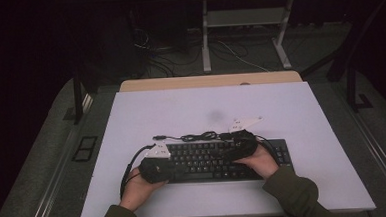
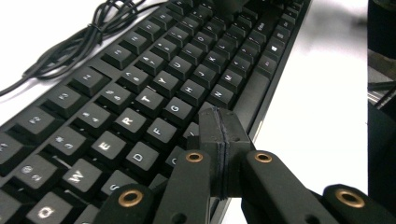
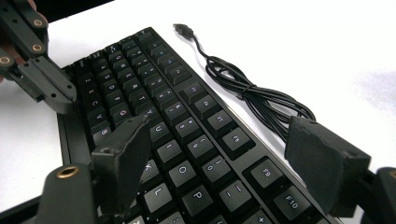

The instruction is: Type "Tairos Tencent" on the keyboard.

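A black keyboard (image 1: 209, 162) (image 2: 140, 93) (image 3: 177, 121) lies near the front of the white tabletop (image 1: 181, 109). Its black cable (image 1: 202, 136) (image 2: 70, 46) (image 3: 252, 93) is bundled just behind it and ends in a USB plug (image 3: 183, 29). My left gripper (image 1: 166, 167) (image 2: 219, 126) is shut with nothing in it, its tips just above the keys at the keyboard's left end. My right gripper (image 1: 228, 154) (image 3: 224, 154) hangs open over the right half, one jaw over the keys and the other past the back edge. The left gripper (image 3: 46, 84) also appears in the right gripper view.
White tabletop stretches behind and to both sides of the keyboard. A wooden desk edge (image 1: 209, 81) borders the far side. Beyond it, a metal frame (image 1: 242, 31) and loose cables sit on the dark floor.
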{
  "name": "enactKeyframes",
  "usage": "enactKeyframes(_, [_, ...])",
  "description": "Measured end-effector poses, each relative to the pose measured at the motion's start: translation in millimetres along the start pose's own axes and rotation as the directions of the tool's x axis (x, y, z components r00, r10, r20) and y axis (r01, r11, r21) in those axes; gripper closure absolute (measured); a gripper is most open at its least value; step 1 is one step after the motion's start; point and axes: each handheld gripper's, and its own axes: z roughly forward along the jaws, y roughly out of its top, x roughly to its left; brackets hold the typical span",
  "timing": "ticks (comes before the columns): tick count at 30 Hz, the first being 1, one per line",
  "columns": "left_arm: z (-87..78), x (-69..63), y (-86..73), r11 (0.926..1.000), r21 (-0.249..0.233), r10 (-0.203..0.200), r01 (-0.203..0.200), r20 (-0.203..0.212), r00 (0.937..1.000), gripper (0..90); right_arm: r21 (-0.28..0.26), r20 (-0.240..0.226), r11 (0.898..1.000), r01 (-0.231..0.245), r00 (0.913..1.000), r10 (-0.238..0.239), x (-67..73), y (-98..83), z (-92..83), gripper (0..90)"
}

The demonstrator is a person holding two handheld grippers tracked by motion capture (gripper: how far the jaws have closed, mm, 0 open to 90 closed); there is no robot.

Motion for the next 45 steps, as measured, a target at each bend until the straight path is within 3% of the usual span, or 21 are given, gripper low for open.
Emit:
enactKeyframes(7, [8.8, -1.1, -1.9, 0.9994, 0.033, 0.007, -0.008, 0.018, 0.9998, 89.1, 0.002, 0.001, 1.000, 0.004, 1.0000, -0.004, -0.1, -0.3, 0.8, 22.2])
enactKeyframes(21, [12.3, -0.1, -3.8, 0.9988, 0.049, 0.004, -0.005, 0.025, 0.9997, 89.1, 0.002, 0.003, 1.000, 0.004, 1.0000, -0.004, -0.3, -0.4, 0.6, 22.2])
enactKeyframes(23, [13.3, 0.6, -4.7, 0.9994, 0.034, -0.012, 0.011, 0.038, 0.9992, 89.1, 0.002, 0.002, 1.000, 0.002, 1.0000, -0.002, -0.2, -0.4, 0.8, 22.2])
enactKeyframes(31, [10.8, -1.3, -2.0, 0.9992, 0.038, 0.012, -0.013, 0.026, 0.9996, 89.1, -0.002, 0.003, 1.000, 0.002, 1.0000, -0.002, -0.2, 0.1, 0.2, 22.2])
enactKeyframes(45, [6.0, -0.6, -0.5, 0.9999, 0.013, 0.007, -0.007, 0.015, 0.9999, 89.0, -0.002, 0.001, 1.000, 0.002, 1.0000, -0.002, -0.4, 0.1, -0.2, 22.2])
